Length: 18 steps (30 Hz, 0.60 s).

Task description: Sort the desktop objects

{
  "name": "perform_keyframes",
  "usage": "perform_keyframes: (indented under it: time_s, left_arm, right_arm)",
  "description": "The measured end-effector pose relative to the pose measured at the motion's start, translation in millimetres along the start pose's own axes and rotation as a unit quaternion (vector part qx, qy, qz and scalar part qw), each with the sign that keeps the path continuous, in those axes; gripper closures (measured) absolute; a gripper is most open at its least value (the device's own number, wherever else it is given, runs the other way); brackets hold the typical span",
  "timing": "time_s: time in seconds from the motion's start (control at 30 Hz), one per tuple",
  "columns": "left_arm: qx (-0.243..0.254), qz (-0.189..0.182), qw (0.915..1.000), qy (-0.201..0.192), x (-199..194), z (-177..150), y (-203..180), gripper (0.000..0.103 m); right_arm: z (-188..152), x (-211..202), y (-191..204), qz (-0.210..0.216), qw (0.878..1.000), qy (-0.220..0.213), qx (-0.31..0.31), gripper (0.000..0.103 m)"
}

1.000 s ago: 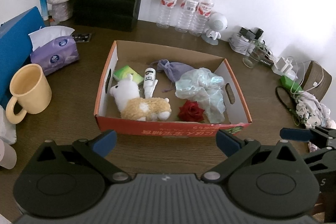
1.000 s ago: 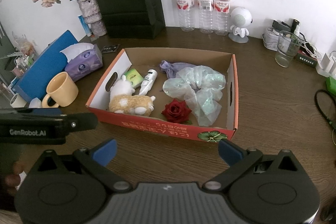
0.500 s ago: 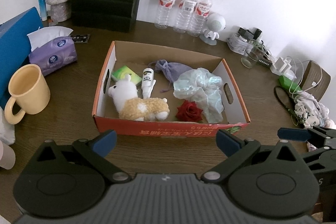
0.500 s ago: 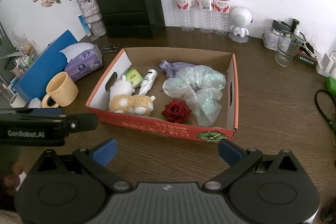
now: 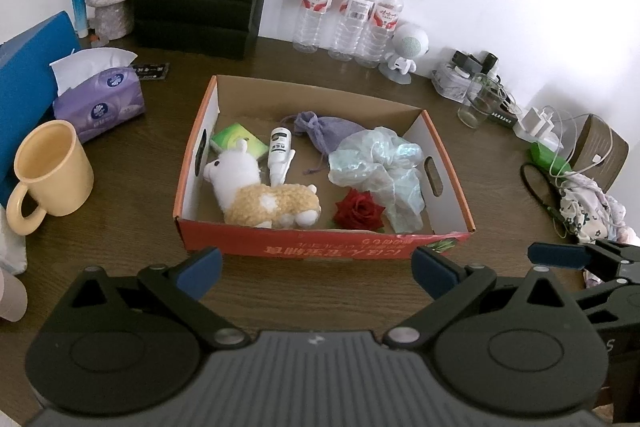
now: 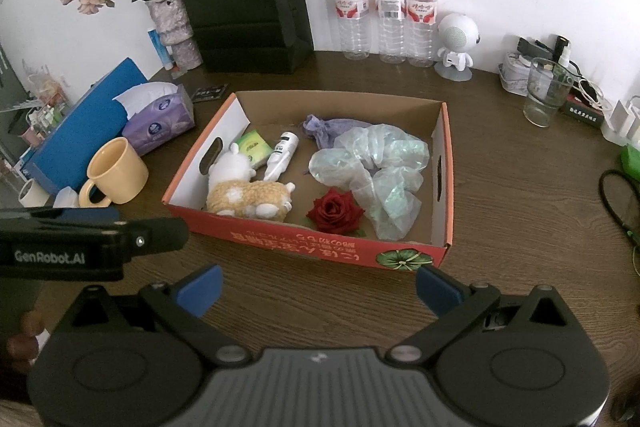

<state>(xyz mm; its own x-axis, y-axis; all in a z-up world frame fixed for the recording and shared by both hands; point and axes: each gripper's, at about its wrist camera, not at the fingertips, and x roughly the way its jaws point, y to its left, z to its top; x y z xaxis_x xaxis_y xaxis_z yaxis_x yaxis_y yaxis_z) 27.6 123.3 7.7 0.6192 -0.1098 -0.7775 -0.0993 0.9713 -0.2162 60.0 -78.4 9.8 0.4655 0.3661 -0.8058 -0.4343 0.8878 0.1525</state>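
Ahead of both tongs: cardboard box (image 5: 320, 247), open-topped, on the table (image 5: 120, 227) — its orange front wall faces me, just beyond the fingertips.
Left tongs (image 5: 316, 273): spread wide, nothing between the pads, hovering short of the box's front wall.
Right tongs (image 6: 318, 287): likewise spread and bare, alongside the left pair, facing the box's right front corner.
Contents, left half: plush alpaca (image 5: 260, 191) lying on its side, long axis running left-right along the front wall, head at the left; white bottle (image 5: 280, 157) behind it, long axis pointing away from me; green packet (image 5: 238, 143) at the left wall.
Contents, right half: red rose (image 6: 334, 209) near the front wall; crumpled film (image 6: 372, 171) beside and behind it; purple pouch (image 6: 328, 127) toward the back.
Nearer arm, my reading: left for the alpaca — right for the rose and film.
Approach, my reading: forward and down over the front wall; I'd close across the alpaca's short axis.
Outside the box: yellow mug (image 5: 52, 171), tissue pack (image 5: 100, 99), both left of it.
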Motion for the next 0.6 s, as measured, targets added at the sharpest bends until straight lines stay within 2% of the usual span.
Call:
perform_keyframes:
  time_s: [0.43,0.6]
  left_arm:
    - [0.006,-0.005,1.0000,0.003,-0.4,-1.2,-2.8,0.000]
    - [0.012,0.007,0.9999,0.006,0.4,-1.5,-5.3,0.000]
  right_arm:
    - [-2.9,-2.6,-1.8,-0.010,1.000,0.000,0.008,0.000]
    - [-4.2,-3.2,-2.1,-0.011,1.000,0.001,0.010,0.000]
